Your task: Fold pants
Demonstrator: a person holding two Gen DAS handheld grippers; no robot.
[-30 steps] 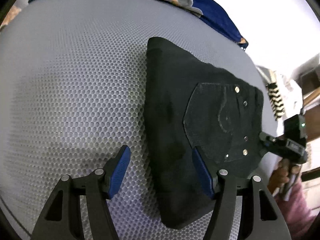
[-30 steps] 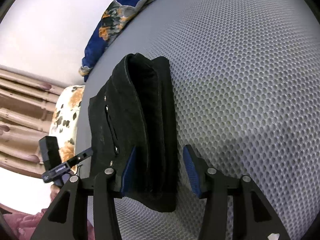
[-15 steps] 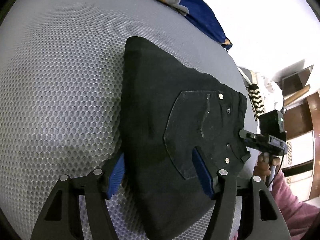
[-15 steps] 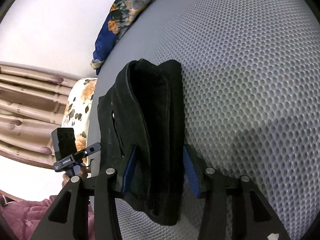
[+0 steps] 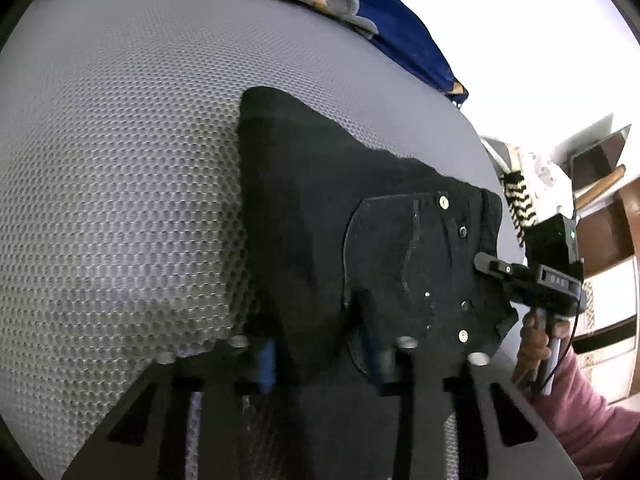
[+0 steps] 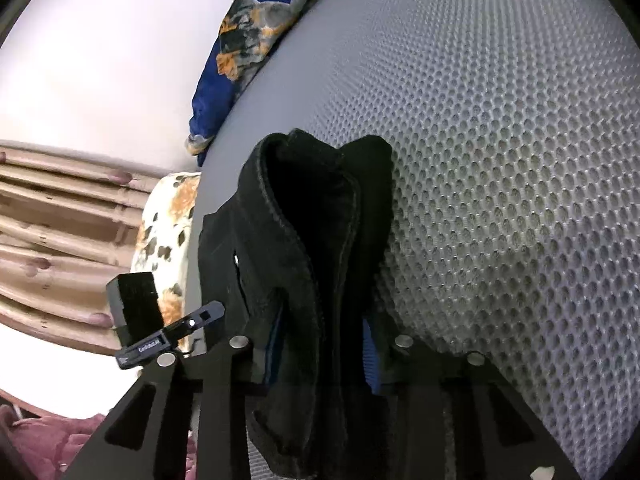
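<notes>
At the bottom of the left wrist view, the left claw [image 5: 320,354] has gone from standing wide apart beside the cloth to closing its blue fingers [image 5: 267,364] on the near edge of the black pants [image 5: 320,216]; fabric fills the gap, so it reads as clamped on the pants. At the bottom of the right wrist view, the right claw [image 6: 320,354] has likewise narrowed from a loose straddle to a pinch on the thick stack of folded layers, with a lump of cloth hanging below its fingers. Both claws now grip, where a second ago neither did.

The pants lie as a compact folded bundle on the grey honeycomb mattress [image 5: 120,184], centre of the left view, the rear pocket [image 5: 408,264] with its rivets facing up towards the right. In that view the right claw shows at the right edge, at the waistband end, held by a hand in a pink sleeve [image 5: 584,412].

My reading: with both ends secured, the bundle is ready to be lifted or turned for a last fold; the folding itself looks nearly done.

Beyond, a blue patterned blanket [image 5: 360,12] lies along the top of the frame.
</notes>
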